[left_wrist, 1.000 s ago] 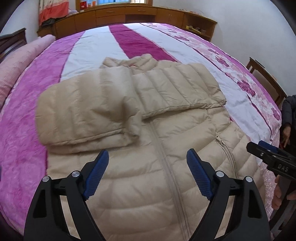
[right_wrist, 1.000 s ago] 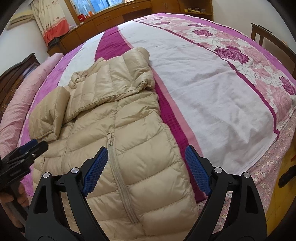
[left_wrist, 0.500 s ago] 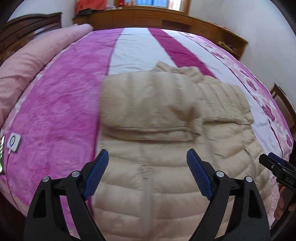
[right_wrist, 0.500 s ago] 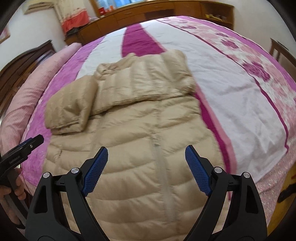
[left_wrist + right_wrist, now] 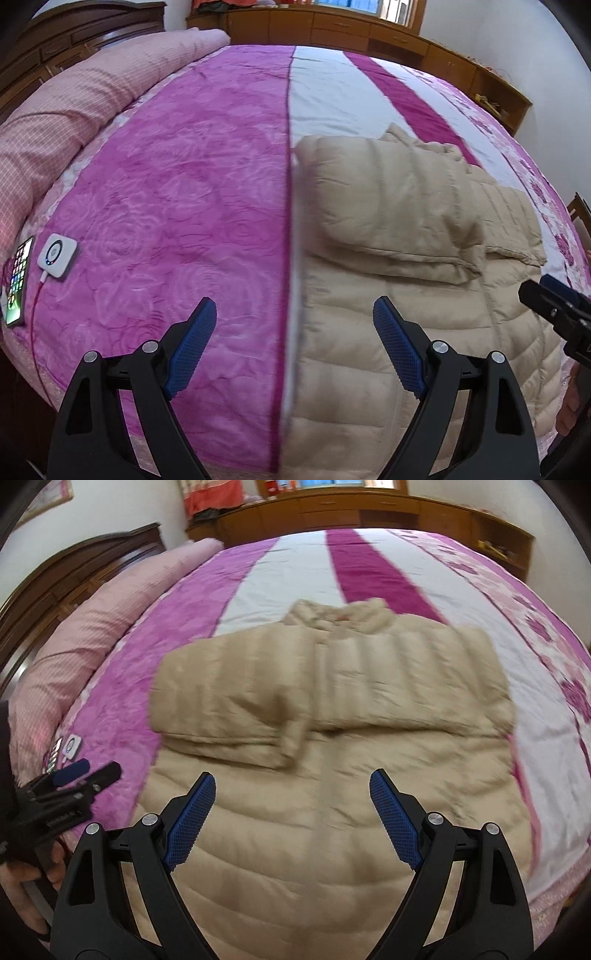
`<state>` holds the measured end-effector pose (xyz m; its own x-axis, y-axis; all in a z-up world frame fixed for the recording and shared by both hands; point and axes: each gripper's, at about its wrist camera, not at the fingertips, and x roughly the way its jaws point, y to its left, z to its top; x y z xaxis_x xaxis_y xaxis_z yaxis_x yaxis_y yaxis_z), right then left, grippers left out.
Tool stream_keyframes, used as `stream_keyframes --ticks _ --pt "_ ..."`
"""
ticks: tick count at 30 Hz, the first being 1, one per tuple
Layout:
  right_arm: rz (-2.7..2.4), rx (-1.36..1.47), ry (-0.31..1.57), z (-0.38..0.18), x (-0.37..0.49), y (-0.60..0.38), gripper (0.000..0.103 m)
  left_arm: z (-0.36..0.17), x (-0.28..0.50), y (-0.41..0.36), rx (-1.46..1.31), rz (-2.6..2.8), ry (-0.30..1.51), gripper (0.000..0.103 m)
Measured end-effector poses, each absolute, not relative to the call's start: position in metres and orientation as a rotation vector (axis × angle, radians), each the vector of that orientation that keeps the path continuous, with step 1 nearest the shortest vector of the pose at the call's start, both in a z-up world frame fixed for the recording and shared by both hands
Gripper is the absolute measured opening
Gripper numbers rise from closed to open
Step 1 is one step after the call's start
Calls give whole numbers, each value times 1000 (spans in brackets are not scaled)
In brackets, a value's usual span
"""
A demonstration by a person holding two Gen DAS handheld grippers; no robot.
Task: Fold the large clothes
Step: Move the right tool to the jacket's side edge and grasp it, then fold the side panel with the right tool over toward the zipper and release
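A beige puffer jacket [image 5: 332,794] lies front up on the bed, zipper closed, both sleeves folded across the chest. In the left wrist view the jacket [image 5: 406,277] fills the right half. My left gripper [image 5: 294,347] is open and empty above the jacket's left hem edge and the bedspread. My right gripper [image 5: 289,819] is open and empty above the jacket's lower body. The left gripper also shows in the right wrist view [image 5: 77,779] at the left, and the right gripper in the left wrist view [image 5: 554,306] at the right.
The bed has a magenta, white and floral bedspread [image 5: 177,206]. A pink rolled quilt [image 5: 74,103] lies along the left side. A phone [image 5: 16,280] and a white charger puck [image 5: 58,256] lie near the left edge. Wooden cabinets [image 5: 369,509] stand behind.
Both grippers have swung to the left; the left wrist view now centres on the jacket's left edge and the bedspread. The jacket has not moved. Both grippers stay open.
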<state>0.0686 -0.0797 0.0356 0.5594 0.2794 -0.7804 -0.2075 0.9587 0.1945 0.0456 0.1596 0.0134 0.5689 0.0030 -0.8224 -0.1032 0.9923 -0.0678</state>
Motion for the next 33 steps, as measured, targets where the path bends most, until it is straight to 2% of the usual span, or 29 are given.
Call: stream_keyframes --ticks 13,27,29,30,31,33 --pt "367 -37 974 22 111 25 85 -24 48 202 -167 99 1021 84" --pt "333 -35 1066 -15 154 57 84 -41 58 217 -192 99 1030 84" --pt "328 -58 1062 -17 154 58 76 -41 59 216 -194 94 1032 84" --pt "330 -66 1061 -17 154 58 66 -42 61 214 -193 90 1033 84" --pt "332 -69 1061 -17 154 57 61 -42 63 213 -192 87 1034 84" --pt "334 -62 1070 -18 155 55 37 -42 66 208 -191 81 1036 84"
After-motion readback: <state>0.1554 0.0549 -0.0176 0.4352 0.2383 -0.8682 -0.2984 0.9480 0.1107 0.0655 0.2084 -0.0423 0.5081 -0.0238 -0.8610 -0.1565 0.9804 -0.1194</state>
